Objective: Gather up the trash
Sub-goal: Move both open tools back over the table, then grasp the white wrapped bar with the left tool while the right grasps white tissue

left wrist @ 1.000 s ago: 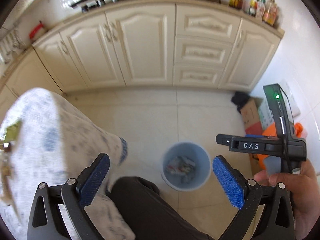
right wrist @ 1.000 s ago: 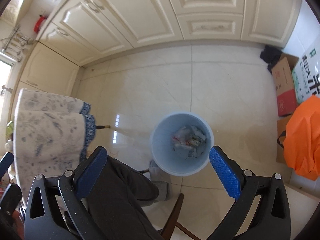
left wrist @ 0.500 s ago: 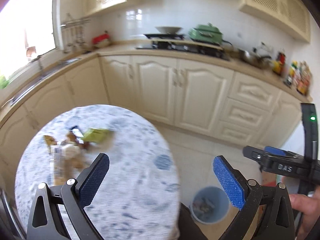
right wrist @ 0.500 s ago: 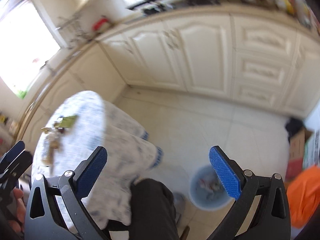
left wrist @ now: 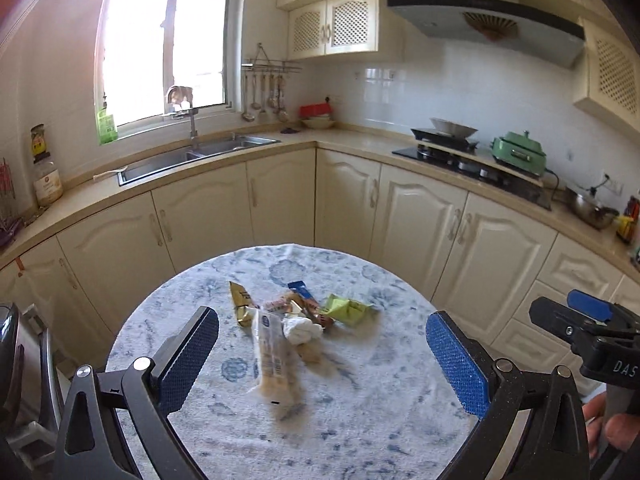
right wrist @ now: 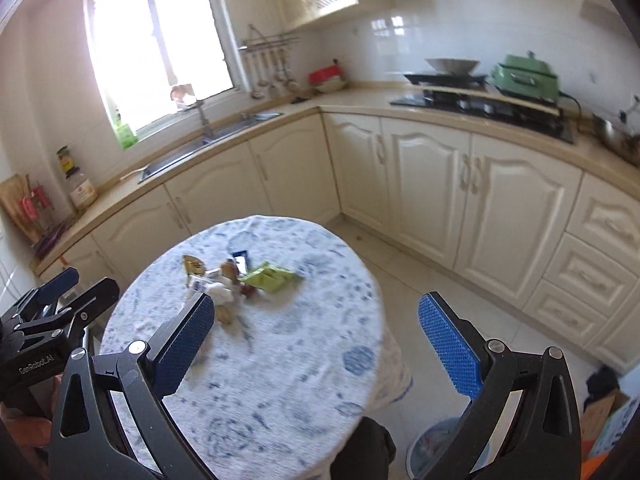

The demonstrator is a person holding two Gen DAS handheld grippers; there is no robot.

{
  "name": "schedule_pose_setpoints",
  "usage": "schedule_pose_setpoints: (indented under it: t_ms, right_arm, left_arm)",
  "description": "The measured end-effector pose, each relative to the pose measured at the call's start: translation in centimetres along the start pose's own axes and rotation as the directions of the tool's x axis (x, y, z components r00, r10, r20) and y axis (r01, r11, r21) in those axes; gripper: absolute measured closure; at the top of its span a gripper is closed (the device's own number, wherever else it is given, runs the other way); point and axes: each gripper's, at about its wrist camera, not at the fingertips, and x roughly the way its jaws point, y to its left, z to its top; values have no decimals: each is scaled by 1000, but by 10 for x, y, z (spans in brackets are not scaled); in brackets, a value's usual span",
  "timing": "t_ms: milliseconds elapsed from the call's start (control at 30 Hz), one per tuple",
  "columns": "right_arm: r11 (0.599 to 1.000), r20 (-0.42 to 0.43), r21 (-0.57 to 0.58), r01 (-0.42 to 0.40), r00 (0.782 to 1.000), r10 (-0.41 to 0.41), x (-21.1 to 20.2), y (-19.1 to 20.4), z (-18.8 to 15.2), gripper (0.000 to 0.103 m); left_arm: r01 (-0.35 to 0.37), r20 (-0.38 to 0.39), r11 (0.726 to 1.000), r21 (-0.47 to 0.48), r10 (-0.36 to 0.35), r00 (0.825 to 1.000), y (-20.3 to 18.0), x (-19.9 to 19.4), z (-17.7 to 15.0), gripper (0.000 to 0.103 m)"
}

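Observation:
A heap of trash lies on the round table (left wrist: pixel 360 420) with a blue-and-white cloth: a long clear wrapper (left wrist: pixel 272 356), a gold packet (left wrist: pixel 240 304), a crumpled white tissue (left wrist: pixel 300 329), a green packet (left wrist: pixel 347 309) and a blue-tipped sachet (left wrist: pixel 301 289). My left gripper (left wrist: pixel 323 356) hovers open above the table, just short of the heap, holding nothing. The right gripper (right wrist: pixel 320 344) is open and empty too, higher and to the table's right (right wrist: pixel 288 360); the green packet (right wrist: pixel 268 278) sits ahead of its left finger. A pale blue bin (right wrist: pixel 436 446) stands on the floor at lower right.
Cream cabinets (left wrist: pixel 420 220) wrap around behind the table, with a sink (left wrist: pixel 192 156) under the window and a hob (left wrist: pixel 460 152) with a green pot (left wrist: pixel 518 151). A dark-trousered knee (right wrist: pixel 364 452) is beside the bin. Boxes (right wrist: pixel 600 412) sit in the floor corner.
Both grippers have swung up from pointing down at the floor bin to facing the table and the trash heap. Both stayed open and empty.

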Motion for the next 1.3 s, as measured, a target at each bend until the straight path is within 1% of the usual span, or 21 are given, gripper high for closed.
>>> schedule_pose_setpoints:
  t_ms: [100, 133, 233, 433, 667, 867, 1000, 1167, 1300]
  right_arm:
    - [999, 12, -44, -30, 999, 31, 1, 24, 6, 0]
    - [998, 16, -58, -38, 999, 39, 1, 32, 7, 0]
    - [993, 28, -102, -57, 998, 60, 1, 51, 12, 0]
    - [982, 49, -168, -88, 994, 97, 5, 78, 18, 0]
    - [970, 73, -216, -110, 989, 128, 10, 100, 24, 0]
    - [967, 33, -223, -125, 990, 136, 28, 105, 21, 0]
    - [969, -14, -209, -130, 991, 130, 47, 102, 15, 0]
    - [971, -94, -199, -130, 989, 113, 76, 95, 4, 0]
    - [976, -158, -180, -125, 983, 97, 101, 89, -6, 0]
  left_arm:
    - [-33, 25, 999, -22, 33, 999, 13, -9, -3, 1]
    - [-39, 28, 999, -28, 40, 999, 12, -1, 5, 1]
    - [-53, 36, 997, -52, 55, 998, 21, -3, 7, 1]
    - [-85, 53, 994, -76, 89, 995, 49, 2, 11, 1]
    - [-117, 36, 987, -107, 121, 992, 74, 11, -1, 1]
    - [-119, -5, 986, -114, 119, 993, 83, 30, -8, 1]
    - [-109, -31, 987, -121, 106, 994, 84, 48, -12, 1]
    - [-99, -81, 988, -120, 90, 993, 79, 83, -20, 1]
    - [-84, -124, 990, -113, 70, 990, 70, 118, -26, 1]
